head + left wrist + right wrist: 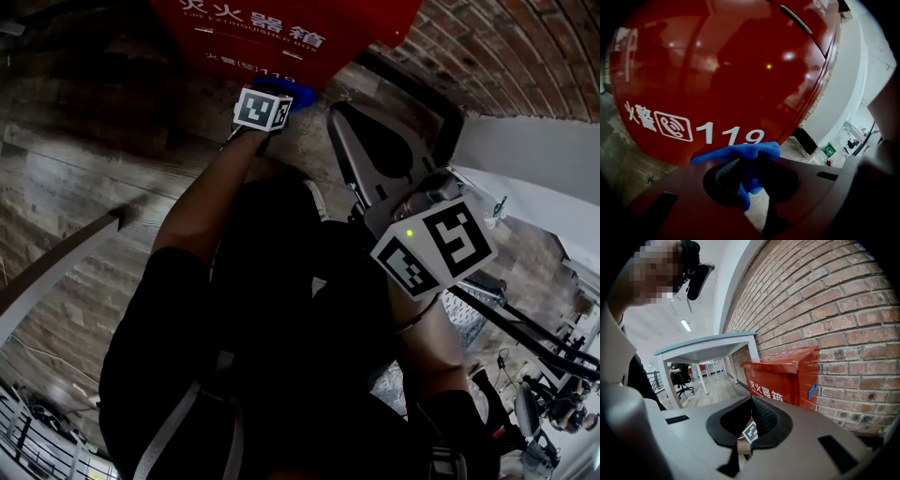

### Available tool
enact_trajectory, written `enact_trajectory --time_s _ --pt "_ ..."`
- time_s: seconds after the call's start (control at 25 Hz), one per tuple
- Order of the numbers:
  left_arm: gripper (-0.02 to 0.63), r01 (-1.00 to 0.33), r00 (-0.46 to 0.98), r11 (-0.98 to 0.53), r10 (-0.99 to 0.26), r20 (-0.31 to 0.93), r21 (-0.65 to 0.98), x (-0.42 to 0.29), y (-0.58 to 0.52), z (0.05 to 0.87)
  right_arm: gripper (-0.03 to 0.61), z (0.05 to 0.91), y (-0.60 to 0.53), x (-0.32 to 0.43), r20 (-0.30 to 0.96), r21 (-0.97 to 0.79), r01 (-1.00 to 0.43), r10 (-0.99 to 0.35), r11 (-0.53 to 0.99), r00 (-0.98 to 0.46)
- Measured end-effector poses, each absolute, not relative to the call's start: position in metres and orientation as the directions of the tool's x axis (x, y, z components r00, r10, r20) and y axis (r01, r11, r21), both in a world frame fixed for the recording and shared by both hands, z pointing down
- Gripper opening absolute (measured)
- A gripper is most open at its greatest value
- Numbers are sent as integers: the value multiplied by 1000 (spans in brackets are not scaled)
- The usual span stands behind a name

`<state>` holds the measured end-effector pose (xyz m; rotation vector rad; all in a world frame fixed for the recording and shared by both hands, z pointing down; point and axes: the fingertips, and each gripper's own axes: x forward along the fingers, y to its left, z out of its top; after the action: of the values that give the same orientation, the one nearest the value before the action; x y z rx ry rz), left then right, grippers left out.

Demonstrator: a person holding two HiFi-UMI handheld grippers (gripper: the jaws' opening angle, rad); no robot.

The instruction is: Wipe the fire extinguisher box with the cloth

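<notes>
The red fire extinguisher box (281, 33) stands against the brick wall, with white characters and "119" on its front (722, 70). A blue cloth (745, 152) is bunched between the jaws of my left gripper (750, 159), which is shut on it. The cloth (292, 94) lies against the lower front of the box, under the "119". My right gripper (342, 112) hangs back to the right of the box, jaws shut with nothing in them. In the right gripper view, the right gripper (751, 401) points at the box (780, 376) from the side.
A brick wall (825, 301) runs behind the box. A white table (703, 345) stands beyond it, with a person on an office chair (679, 376) further back. A metal railing (28, 422) runs at the lower left. The floor is wood plank (84, 178).
</notes>
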<state>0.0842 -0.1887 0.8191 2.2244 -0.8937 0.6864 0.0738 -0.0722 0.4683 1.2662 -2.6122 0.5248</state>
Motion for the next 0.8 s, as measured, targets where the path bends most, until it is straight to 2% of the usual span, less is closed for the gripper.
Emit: enact_trajectory --time_s 0.44,0.8 --pt "77 -888 457 -338 -558 693 313 -37 -244 839 15 474 -76 66 337 -245 -775 -698 582 -631" --pt "77 -949 312 -208 -705 637 236 -131 -284 797 15 474 -81 45 325 -252 -748 -674 614 -663"
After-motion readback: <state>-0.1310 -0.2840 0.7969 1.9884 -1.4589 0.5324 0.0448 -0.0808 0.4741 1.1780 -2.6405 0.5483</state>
